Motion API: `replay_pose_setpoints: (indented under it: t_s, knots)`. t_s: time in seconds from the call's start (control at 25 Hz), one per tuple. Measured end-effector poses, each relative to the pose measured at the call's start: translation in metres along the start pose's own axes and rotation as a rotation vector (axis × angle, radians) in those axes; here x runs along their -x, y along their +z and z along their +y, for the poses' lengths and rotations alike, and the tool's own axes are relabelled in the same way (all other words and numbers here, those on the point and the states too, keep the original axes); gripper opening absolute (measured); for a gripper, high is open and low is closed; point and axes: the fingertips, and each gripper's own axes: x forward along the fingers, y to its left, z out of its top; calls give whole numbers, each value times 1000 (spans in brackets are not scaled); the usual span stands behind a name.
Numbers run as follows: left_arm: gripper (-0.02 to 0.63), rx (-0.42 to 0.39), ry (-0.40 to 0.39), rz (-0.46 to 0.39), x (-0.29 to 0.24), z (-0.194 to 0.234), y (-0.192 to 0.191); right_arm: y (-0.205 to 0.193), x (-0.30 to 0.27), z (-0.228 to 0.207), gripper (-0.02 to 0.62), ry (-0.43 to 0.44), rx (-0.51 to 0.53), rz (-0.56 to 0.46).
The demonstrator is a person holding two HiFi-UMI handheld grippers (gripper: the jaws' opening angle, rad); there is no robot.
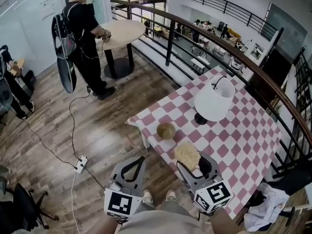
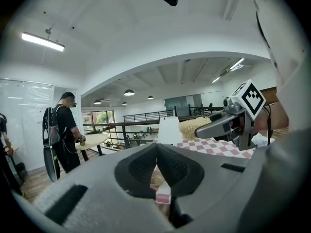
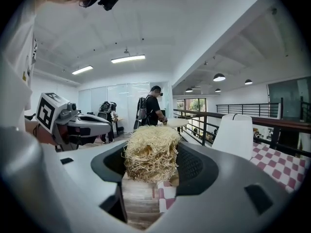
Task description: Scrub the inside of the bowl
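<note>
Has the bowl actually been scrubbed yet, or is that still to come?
Not yet. Done: the right gripper is clamped on the straw-coloured fibrous scrubbing pad. In hand: the pad hangs by the red-checked table, short of the small brownish bowl. Remaining: the shut, empty left gripper is off the bowl; scrubbing its inside hasn't begun.

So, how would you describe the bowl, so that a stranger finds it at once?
Look for the red-and-white checked tablecloth beside the curved dark railing. Near its corner over the wooden floor, in front of the white lamp, stands a small round yellowish-brown bowl. It alone is smooth and hollow; the pale pad nearby is a fibrous tangle.
</note>
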Motion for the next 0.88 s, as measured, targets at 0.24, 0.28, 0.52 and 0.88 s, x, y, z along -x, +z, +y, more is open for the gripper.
replay_pose_setpoints:
  t_s: [0.24, 0.28, 0.52, 0.88]
  knots:
    - [15, -19, -39, 65, -31, -4, -16, -4, -8, -24, 268, -15, 3, 6]
    - [15, -33, -46, 73, -38, -4, -20, -7, -11, -28, 268, -19, 0, 9]
    - [17, -56, 2, 73, -76, 16, -24, -15, -30, -43, 268, -24, 7, 33]
    - [143, 134, 48, 42, -141, 52, -60, -41, -76, -70, 268, -21, -13, 63]
